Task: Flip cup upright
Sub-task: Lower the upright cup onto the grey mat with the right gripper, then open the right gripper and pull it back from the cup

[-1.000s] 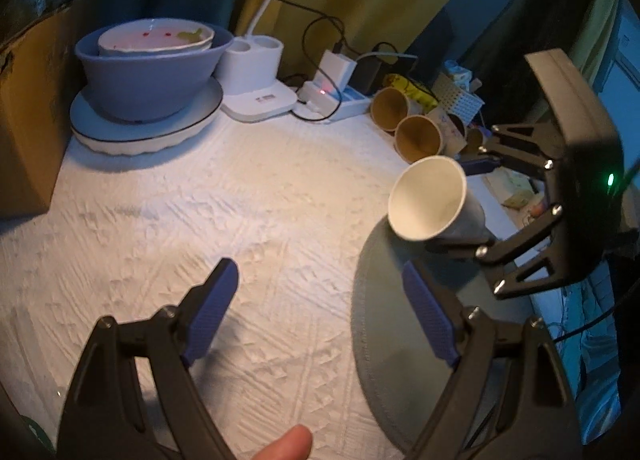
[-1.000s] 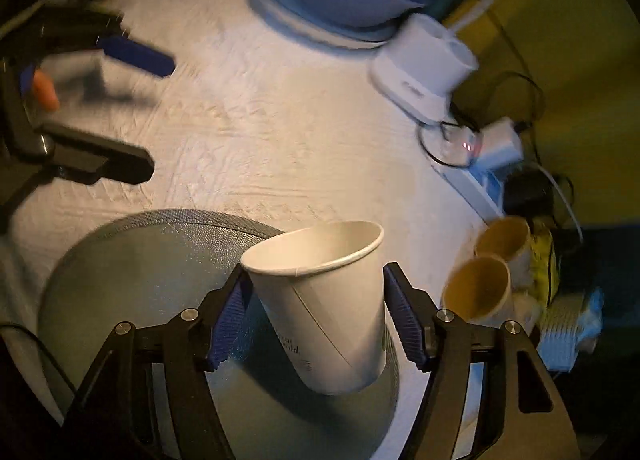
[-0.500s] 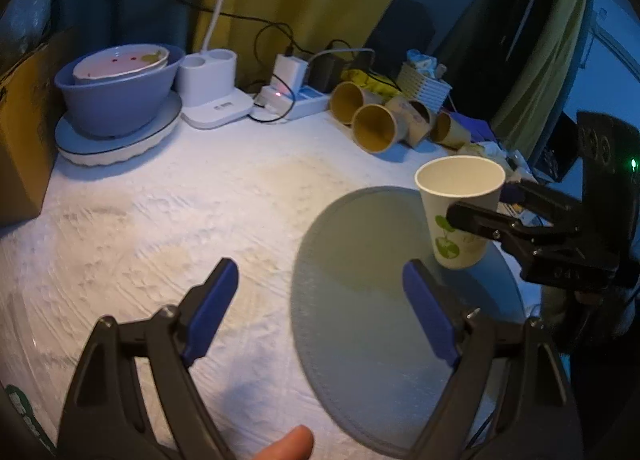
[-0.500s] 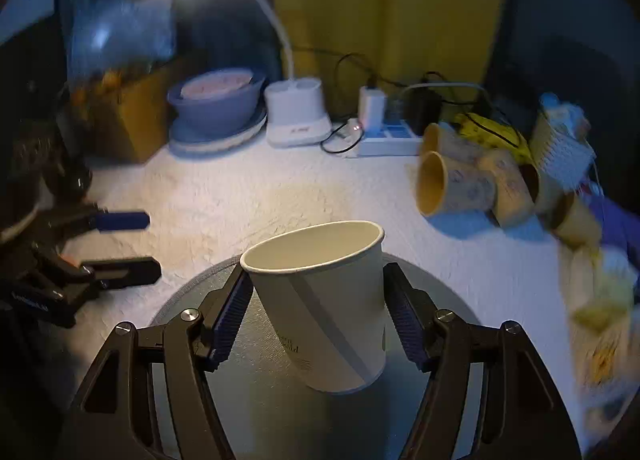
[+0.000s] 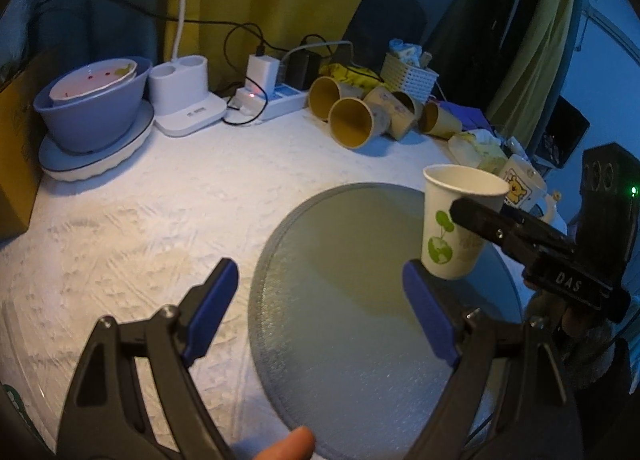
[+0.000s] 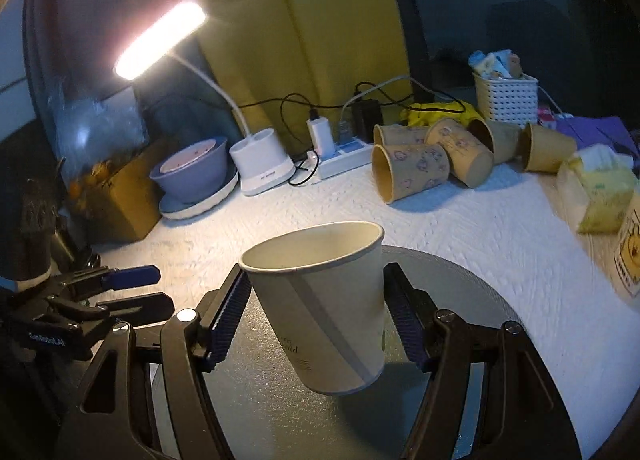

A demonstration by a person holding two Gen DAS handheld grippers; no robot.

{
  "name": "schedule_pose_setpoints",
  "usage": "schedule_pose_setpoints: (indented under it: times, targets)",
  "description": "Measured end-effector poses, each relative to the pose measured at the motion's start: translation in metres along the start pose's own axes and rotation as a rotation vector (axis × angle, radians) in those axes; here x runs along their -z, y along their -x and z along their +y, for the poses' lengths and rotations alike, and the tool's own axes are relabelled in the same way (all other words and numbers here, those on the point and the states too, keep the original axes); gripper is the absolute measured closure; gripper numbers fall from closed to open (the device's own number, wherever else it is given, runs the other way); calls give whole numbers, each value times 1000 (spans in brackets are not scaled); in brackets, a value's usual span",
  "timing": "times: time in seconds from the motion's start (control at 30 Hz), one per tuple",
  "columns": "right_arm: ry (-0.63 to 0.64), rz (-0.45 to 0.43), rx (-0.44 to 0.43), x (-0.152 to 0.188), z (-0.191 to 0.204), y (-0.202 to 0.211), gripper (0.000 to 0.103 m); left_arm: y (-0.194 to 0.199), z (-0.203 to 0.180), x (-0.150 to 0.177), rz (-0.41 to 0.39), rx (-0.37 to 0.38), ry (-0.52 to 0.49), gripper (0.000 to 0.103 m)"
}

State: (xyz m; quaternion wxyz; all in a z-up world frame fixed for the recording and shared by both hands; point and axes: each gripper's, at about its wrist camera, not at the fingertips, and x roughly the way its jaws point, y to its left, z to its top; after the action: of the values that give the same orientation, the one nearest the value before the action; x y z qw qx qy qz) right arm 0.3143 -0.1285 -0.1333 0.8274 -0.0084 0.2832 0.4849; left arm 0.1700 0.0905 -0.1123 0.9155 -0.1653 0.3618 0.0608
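My right gripper (image 6: 318,320) is shut on a white paper cup (image 6: 324,308) with a green logo, held nearly upright with its mouth up, just above a round grey mat (image 6: 480,340). In the left wrist view the cup (image 5: 452,227) hangs over the right part of the mat (image 5: 344,300), clamped by the right gripper's black fingers (image 5: 504,227). My left gripper (image 5: 320,312) is open and empty, low over the mat's left edge. It also shows in the right wrist view (image 6: 132,288) at the left.
Several brown paper cups (image 5: 352,121) lie on their sides at the back. A purple bowl on a plate (image 5: 90,115), a white lamp base (image 5: 184,99) and a power strip (image 5: 276,97) stand along the back. A bear mug (image 5: 524,187) and tissue pack (image 6: 604,187) sit right.
The right gripper has turned the cup from lying tilted on its side to mouth up and lowered it over the mat. The left gripper stayed open and drew back.
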Motion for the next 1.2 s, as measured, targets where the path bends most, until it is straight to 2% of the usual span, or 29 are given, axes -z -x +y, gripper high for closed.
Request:
schedule_pose_setpoints:
  times: [0.27, 0.6, 1.2]
  targets:
    - [-45, 10, 38, 15, -5, 6, 31, 2, -12, 3, -5, -2, -35, 18]
    - [-37, 23, 98, 29, -4, 17, 31, 12, -21, 16, -4, 12, -67, 18]
    - [1, 55, 229, 57, 28, 52, 31, 45, -34, 39, -27, 63, -107, 18]
